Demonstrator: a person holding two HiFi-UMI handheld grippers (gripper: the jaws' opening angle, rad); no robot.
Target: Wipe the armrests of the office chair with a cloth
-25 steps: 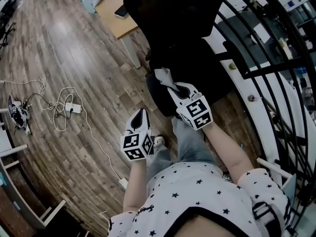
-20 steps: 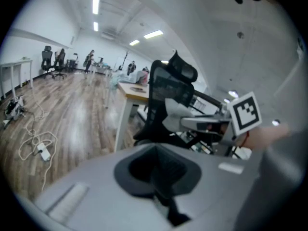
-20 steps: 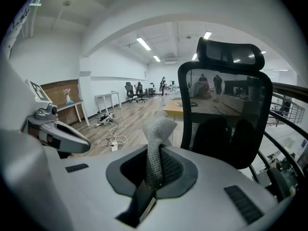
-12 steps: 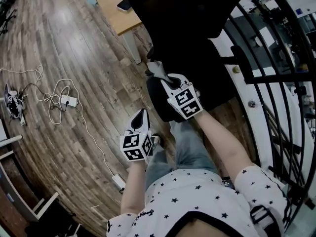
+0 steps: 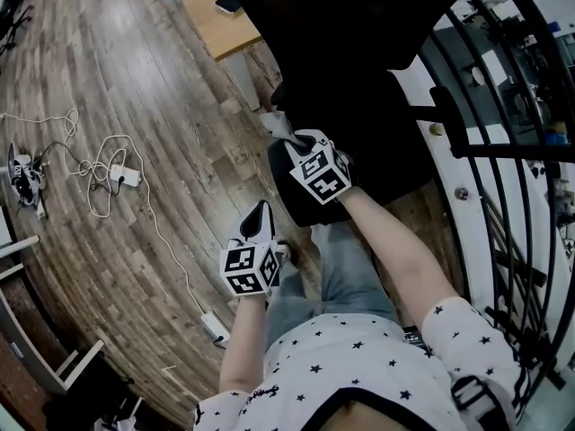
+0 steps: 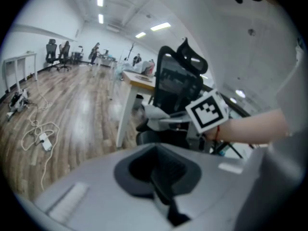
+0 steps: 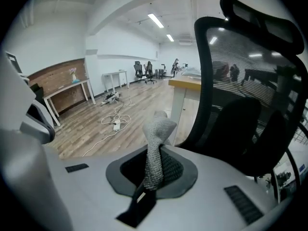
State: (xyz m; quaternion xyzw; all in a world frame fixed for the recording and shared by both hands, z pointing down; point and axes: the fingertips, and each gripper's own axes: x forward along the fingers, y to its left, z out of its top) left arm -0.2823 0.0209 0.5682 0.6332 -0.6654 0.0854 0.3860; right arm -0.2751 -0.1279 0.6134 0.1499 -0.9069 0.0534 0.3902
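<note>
Noting our right gripper clamped on a grey knitted cloth, over the seat edge of the black mesh office chair; our left gripper: jaws together, empty.

Grey cloth; black chair (mesh back); star-dotted shirt.

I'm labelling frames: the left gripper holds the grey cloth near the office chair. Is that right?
Not the left: the right gripper holds the grey cloth near the office chair, as the right gripper view shows.
</note>
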